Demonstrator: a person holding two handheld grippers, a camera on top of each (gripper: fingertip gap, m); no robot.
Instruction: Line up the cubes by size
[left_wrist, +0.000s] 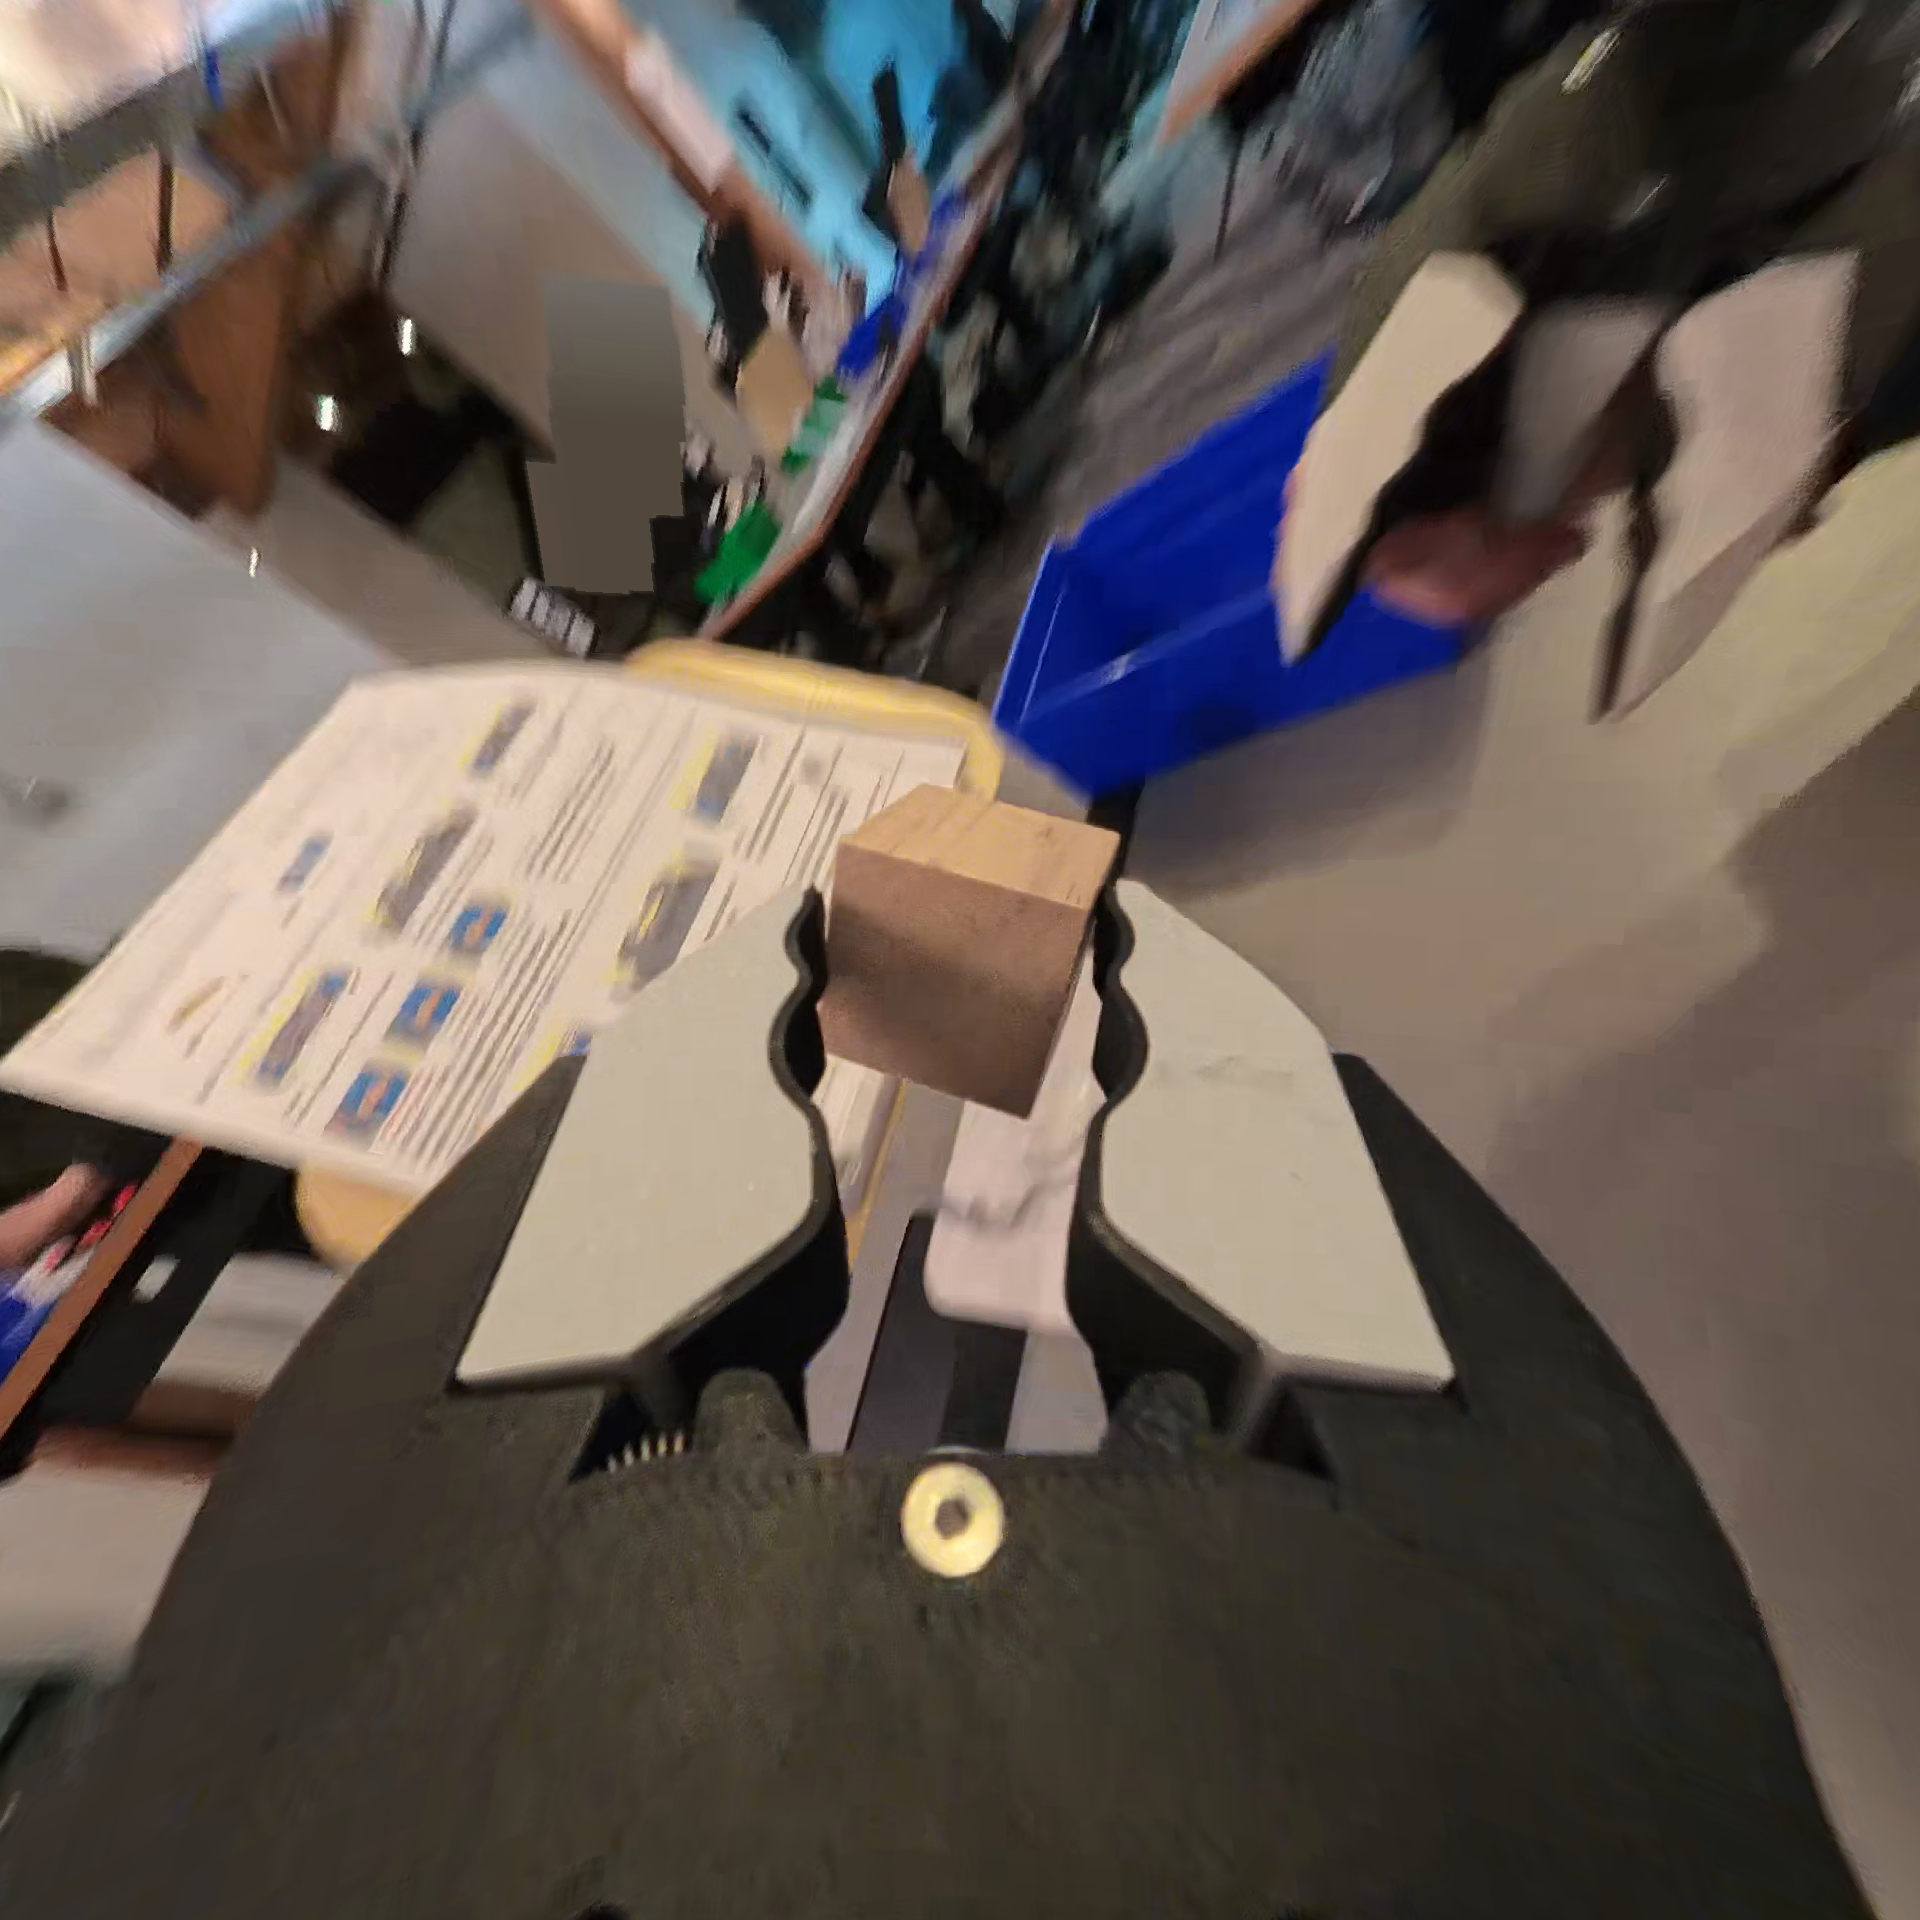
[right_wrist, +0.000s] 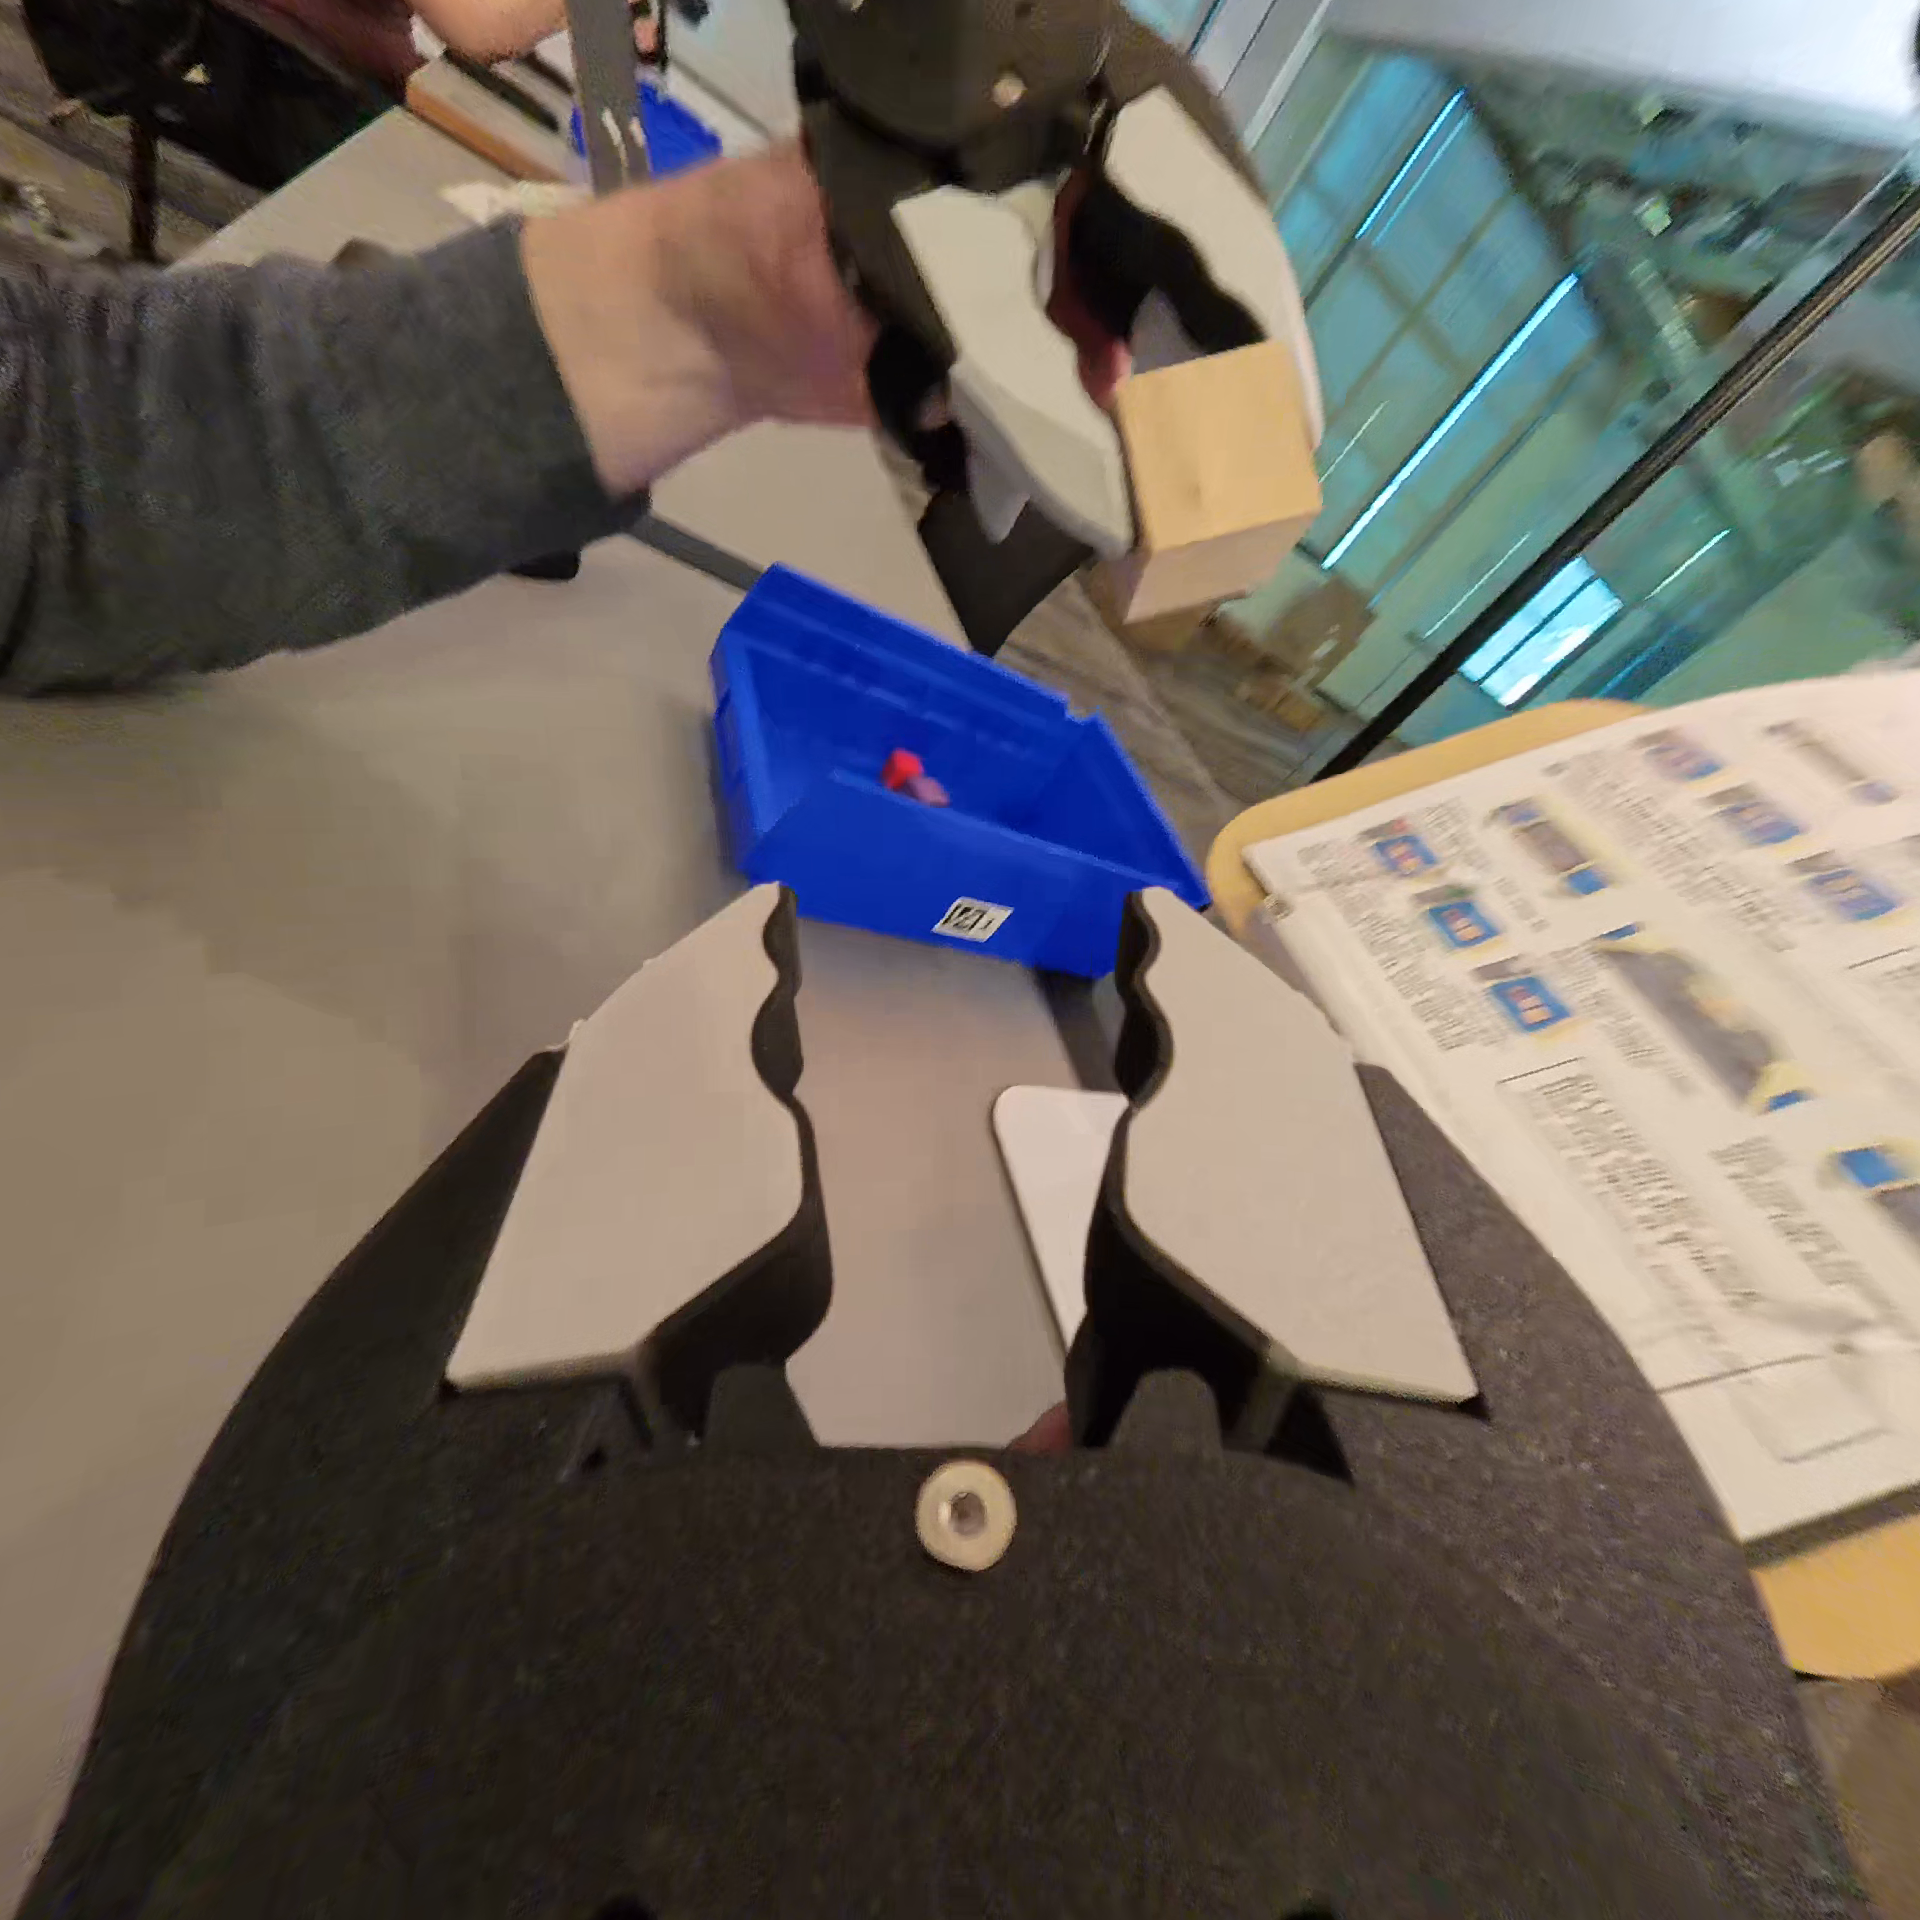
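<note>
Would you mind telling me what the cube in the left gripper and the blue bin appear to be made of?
The cube in the left gripper looks like unfinished light wood: tan, matte, with faint grain lines on top. The blue bin looks like moulded plastic: uniform saturated colour, smooth and slightly glossy walls.

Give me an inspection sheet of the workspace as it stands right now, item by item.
Surface: grey table, with a gap between two tabletops.
Job's things: one wooden cube, lifted clear of the table; no other plain cubes seen. Small red and purple pieces lie in the blue bin.
Clutter: printed instruction sheet on a tan board; white card on the table.
Grippers: left hand-held gripper clamps the wooden cube between both pads; right hand-held gripper open, nothing between its fingers.
Cables: nothing seen.
Surroundings: glass wall, blurred shelving, a person's grey sleeve.
</note>
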